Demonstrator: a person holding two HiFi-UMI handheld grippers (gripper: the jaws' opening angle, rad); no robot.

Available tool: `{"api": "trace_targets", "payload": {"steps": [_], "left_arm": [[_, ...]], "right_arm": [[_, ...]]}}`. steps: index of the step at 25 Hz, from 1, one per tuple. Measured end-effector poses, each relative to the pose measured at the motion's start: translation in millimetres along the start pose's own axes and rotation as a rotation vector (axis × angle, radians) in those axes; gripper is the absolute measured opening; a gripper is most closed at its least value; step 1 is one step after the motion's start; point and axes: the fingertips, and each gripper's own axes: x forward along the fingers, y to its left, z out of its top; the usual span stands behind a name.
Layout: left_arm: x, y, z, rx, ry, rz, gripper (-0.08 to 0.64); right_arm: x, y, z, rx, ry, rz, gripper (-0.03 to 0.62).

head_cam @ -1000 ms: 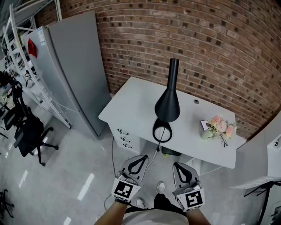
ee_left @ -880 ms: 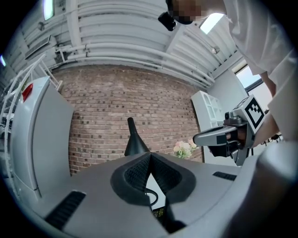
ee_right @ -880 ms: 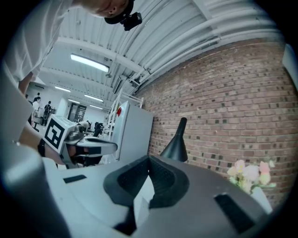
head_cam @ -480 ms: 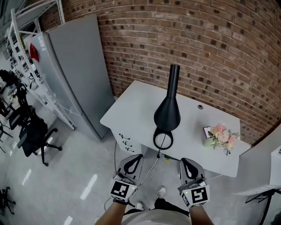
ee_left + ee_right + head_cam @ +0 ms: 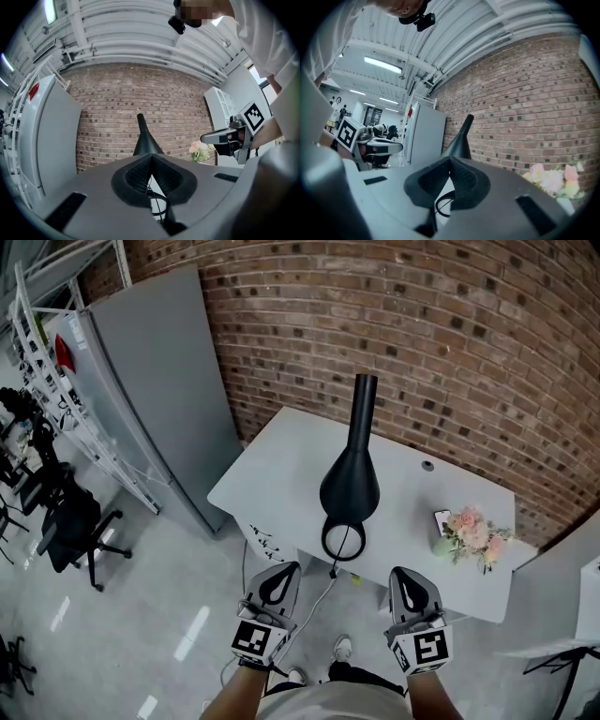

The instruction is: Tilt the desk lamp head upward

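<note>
The desk lamp (image 5: 350, 486) stands on the desk (image 5: 281, 465), at the middle of its front edge, with its black ring just inside that edge and its narrow neck reaching toward the desk's back. A cable (image 5: 323, 592) drops from the ring over the front edge. The flowers (image 5: 472, 529) sit at the desk's right end, well apart from the lamp. The desktop to the lamp's left is bare.

The brick wall (image 5: 450, 352) runs along the desk's back edge. A grey cabinet (image 5: 155, 371) stands off the desk's left end, with a strip of floor (image 5: 159, 615) between them. An office chair (image 5: 67, 526) stands farther out on that side.

The left gripper (image 5: 278, 570) and the right gripper (image 5: 405, 574) both hang in front of the desk, short of its front edge, one on each side of the cable. Each has its jaws closed tip to tip with nothing between them. Each gripper's own view shows the lamp beyond the closed tips.

Compared with a second ago, the grippers are spread wider apart in front of the desk. The lamp's pose on the desk is unchanged, and neither gripper has reached the front edge.
</note>
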Motion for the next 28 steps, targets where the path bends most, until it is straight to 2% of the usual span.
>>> {"api": "trace_targets", "payload": {"steps": [8,17,24,28], "left_arm": [[14,13,-5,-0.012,0.013,0.06,0.003],[21,27,-2,0.025,0.026,0.1,0.003],[20,46,-9,0.023,0.049,0.17,0.003],[25,48,-15,0.02,0.057,0.183,0.003]], "right_arm": [[20,-26,-6,0.025,-0.011,0.0,0.015],[55,-22,-19,0.043,-0.013,0.072,0.015],[80,-30,-41,0.053,0.011,0.092,0.015],[88,-31,-47,0.062,0.006,0.102,0.015]]}}
